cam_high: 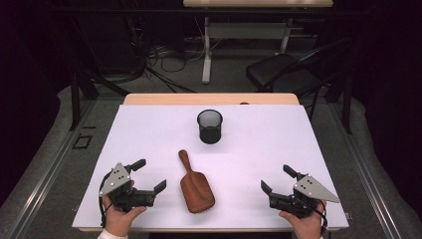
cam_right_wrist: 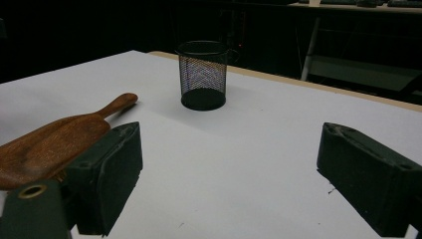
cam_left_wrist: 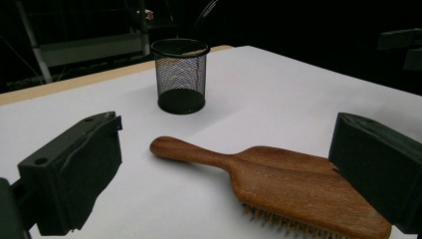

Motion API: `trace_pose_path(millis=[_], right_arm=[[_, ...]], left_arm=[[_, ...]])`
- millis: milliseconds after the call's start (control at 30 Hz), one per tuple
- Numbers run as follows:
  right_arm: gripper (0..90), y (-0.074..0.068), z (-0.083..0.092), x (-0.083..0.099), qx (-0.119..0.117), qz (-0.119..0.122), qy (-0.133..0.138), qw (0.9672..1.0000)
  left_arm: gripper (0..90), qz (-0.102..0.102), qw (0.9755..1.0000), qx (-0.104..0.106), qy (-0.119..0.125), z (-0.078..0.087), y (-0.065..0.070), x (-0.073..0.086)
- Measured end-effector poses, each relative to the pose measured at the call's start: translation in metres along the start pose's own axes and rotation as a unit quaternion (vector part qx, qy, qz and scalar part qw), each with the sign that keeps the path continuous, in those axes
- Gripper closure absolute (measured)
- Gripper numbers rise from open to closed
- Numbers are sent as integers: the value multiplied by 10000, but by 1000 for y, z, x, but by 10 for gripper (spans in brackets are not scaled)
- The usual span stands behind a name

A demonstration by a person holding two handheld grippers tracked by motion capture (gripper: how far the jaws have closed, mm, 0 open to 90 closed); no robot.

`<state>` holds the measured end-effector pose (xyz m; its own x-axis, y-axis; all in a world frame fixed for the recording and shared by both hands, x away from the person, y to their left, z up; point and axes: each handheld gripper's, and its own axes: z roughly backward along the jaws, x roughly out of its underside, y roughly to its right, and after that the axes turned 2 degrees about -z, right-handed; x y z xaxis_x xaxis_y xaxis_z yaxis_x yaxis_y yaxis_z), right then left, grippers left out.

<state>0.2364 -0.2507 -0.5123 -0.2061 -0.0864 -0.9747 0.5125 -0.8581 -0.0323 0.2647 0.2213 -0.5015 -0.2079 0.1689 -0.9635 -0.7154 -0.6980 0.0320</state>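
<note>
I have the wooden hairbrush [cam_high: 196,186] lying bristles down on the white counter [cam_high: 259,149], near its front edge, handle pointing toward the far side. My left tool [cam_high: 148,175] sits just left of it, jaws spread wide with nothing between them. My right tool [cam_high: 277,180] rests well apart on the right, also wide and empty. A black mesh cup [cam_high: 209,126] stands upright farther back.
</note>
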Motion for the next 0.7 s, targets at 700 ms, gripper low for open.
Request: trace_pose_path(millis=[700], right_arm=[[119, 8, -3, 4, 86, -377, -43, 9992]], left_arm=[[2, 192, 9995, 70, -253, 0, 1, -2]])
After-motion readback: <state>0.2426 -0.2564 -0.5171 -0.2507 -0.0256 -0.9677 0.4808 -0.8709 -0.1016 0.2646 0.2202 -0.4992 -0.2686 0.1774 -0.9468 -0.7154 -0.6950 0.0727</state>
